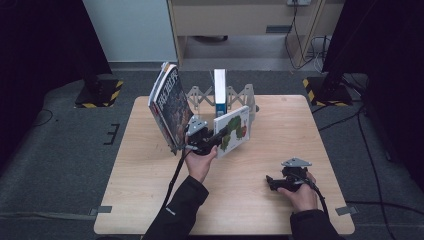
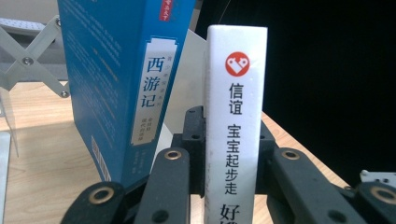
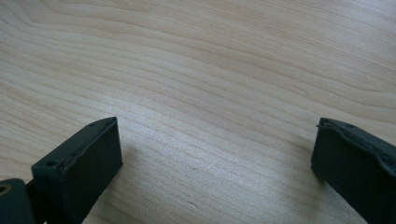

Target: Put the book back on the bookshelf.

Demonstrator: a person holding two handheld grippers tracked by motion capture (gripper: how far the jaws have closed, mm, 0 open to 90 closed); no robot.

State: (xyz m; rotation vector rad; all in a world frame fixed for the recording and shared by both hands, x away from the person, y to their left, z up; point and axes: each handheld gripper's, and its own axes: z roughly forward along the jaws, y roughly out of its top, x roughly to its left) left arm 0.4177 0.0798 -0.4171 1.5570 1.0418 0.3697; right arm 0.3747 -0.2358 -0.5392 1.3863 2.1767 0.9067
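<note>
The left tongs (image 1: 212, 140) sit at the middle of the high view, jaws closed on a thin white book, forearm rising from the bottom edge. The right tongs (image 1: 272, 184) rest low at the lower right, jaws spread wide apart, hand (image 1: 300, 192) curled behind them.

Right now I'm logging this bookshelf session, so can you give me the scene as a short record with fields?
Surface: wooden table
Left tool: shut on the white picture book, gripping its spine
Right tool: open, jaws wide apart just above bare wood
Rack: folding metal rack at the far edge
In rack: blue book, upright
Large book: standing tilted at the rack's left
</note>
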